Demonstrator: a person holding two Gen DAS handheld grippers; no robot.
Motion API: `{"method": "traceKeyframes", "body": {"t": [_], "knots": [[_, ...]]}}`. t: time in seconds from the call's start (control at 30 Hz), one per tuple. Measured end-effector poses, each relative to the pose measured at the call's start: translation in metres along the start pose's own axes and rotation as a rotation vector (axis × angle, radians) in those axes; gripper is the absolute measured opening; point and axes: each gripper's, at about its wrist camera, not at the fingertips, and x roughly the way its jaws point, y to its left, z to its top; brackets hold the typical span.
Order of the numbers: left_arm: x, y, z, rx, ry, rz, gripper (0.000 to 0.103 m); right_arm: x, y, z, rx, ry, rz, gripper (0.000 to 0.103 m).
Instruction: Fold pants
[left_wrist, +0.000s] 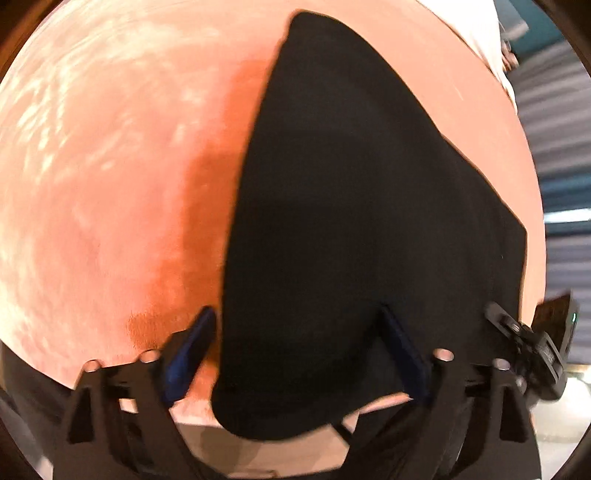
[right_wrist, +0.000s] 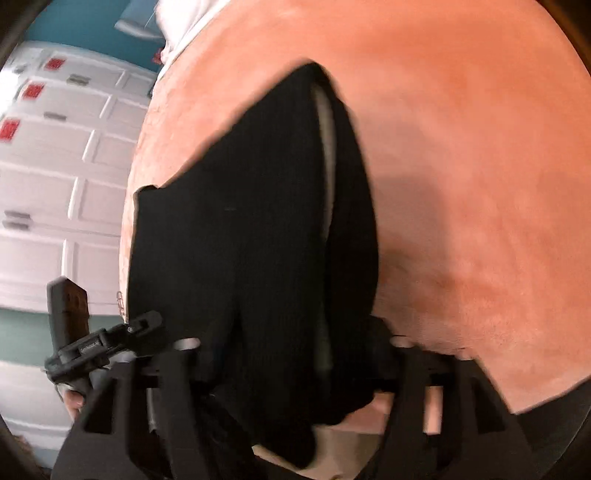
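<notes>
Black pants (left_wrist: 351, 221) lie lengthwise on a salmon-orange padded surface (left_wrist: 110, 184), narrowing to a point at the far end. Their near end droops over the surface's front edge. My left gripper (left_wrist: 297, 332) is open above that near end. One blue pad (left_wrist: 195, 339) is over bare surface beside the cloth's left edge, the other over the cloth. In the right wrist view the pants (right_wrist: 240, 221) show a pale grey inner strip (right_wrist: 327, 147). My right gripper (right_wrist: 291, 343) straddles them with its jaws apart, cloth lying between the dark fingers.
White cloth (left_wrist: 476, 33) lies at the far edge of the surface. White panelled cabinets with red labels (right_wrist: 55, 155) stand beyond the surface's side edge. The other tool's black body (left_wrist: 532, 343) shows at the right of the left wrist view, and again with a hand under it (right_wrist: 85, 343).
</notes>
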Motion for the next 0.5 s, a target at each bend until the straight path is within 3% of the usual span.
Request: {"method": "traceKeyframes", "body": {"t": [0.07, 0.1, 0.2, 0.33, 0.4, 0.5], "knots": [[-0.004, 0.005, 0.001, -0.028, -0.012, 0.0, 0.088, -0.004, -0.01, 0.003, 0.075, -0.022, 0.084, 0.07], [-0.006, 0.005, 0.003, -0.027, -0.025, 0.008, 0.088, -0.004, -0.011, 0.005, 0.092, -0.022, 0.101, 0.082], [-0.003, -0.001, 0.009, 0.022, -0.033, 0.026, 0.088, 0.001, -0.006, 0.008, 0.118, -0.033, 0.141, 0.098], [0.008, -0.008, 0.016, 0.051, -0.02, 0.004, 0.09, 0.007, 0.001, 0.013, 0.111, -0.051, 0.092, 0.098], [0.01, -0.007, 0.017, 0.056, -0.024, -0.013, 0.086, 0.01, 0.003, 0.014, 0.123, -0.067, 0.082, 0.098], [0.002, -0.011, 0.014, 0.073, -0.044, -0.017, 0.061, 0.006, 0.001, 0.013, 0.13, -0.08, 0.1, 0.095]]}}
